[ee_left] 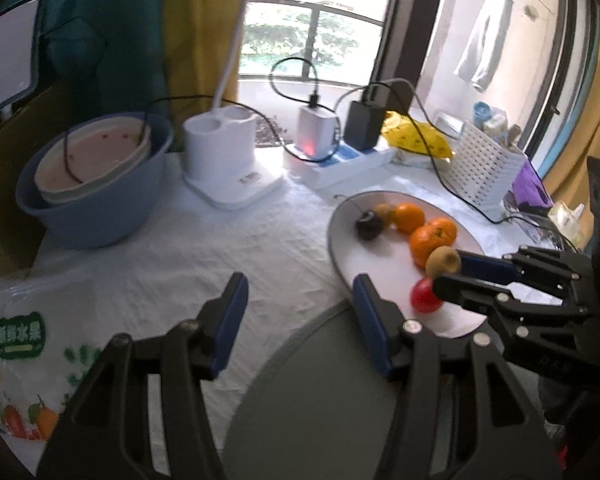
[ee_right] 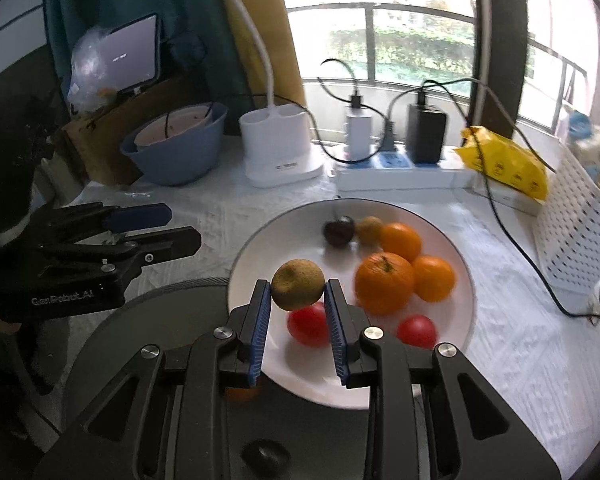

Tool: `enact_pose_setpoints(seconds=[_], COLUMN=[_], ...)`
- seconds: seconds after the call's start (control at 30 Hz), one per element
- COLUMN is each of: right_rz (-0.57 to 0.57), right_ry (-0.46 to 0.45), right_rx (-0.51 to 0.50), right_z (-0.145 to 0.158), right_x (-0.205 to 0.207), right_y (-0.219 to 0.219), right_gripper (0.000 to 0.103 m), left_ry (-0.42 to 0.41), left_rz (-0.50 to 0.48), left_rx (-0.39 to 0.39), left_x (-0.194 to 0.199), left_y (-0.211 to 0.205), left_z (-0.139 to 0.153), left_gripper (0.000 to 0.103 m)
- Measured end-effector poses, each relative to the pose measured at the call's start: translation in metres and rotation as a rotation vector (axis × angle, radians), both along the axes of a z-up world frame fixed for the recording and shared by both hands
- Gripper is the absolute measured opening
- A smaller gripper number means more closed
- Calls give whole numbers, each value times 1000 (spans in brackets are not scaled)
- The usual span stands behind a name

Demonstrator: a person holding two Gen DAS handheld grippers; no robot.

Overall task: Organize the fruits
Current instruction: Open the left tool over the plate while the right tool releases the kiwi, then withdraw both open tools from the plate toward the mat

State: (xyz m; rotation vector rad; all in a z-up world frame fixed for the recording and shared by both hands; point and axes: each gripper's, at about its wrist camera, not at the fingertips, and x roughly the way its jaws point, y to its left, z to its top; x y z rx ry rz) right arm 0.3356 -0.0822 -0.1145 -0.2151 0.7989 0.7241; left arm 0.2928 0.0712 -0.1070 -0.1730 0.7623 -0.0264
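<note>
Right gripper (ee_right: 298,294) clamped on kiwi (ee_right: 298,289), held above white plate (ee_right: 260,240) clear of tomato (ee_right: 309,324) for transfer, probably toward grey plate (ee_right: 148,332); left gripper (ee_left: 296,300) spread, empty, standing by.

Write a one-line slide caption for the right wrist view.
Right gripper holds a kiwi above a white plate of oranges and tomatoes.
</note>
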Motion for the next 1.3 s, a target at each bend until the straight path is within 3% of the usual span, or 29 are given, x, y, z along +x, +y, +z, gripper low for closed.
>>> enact_pose_setpoints(seconds=[0.4, 0.53, 1.3], right_rz=[-34, -42, -84], right_ry=[12, 6, -45], right_rx=[-41, -43, -13], right_z=[-6, -2, 25], right_x=[17, 15, -43], right_y=[29, 27, -16], right_gripper=[30, 35, 35], left_ry=[5, -1, -60], left_rz=[38, 40, 14], left_rx=[-22, -25, 19], left_x=[-8, -10, -57], left_y=[25, 25, -7], left_z=[-7, -6, 21], left_gripper=[56, 56, 56])
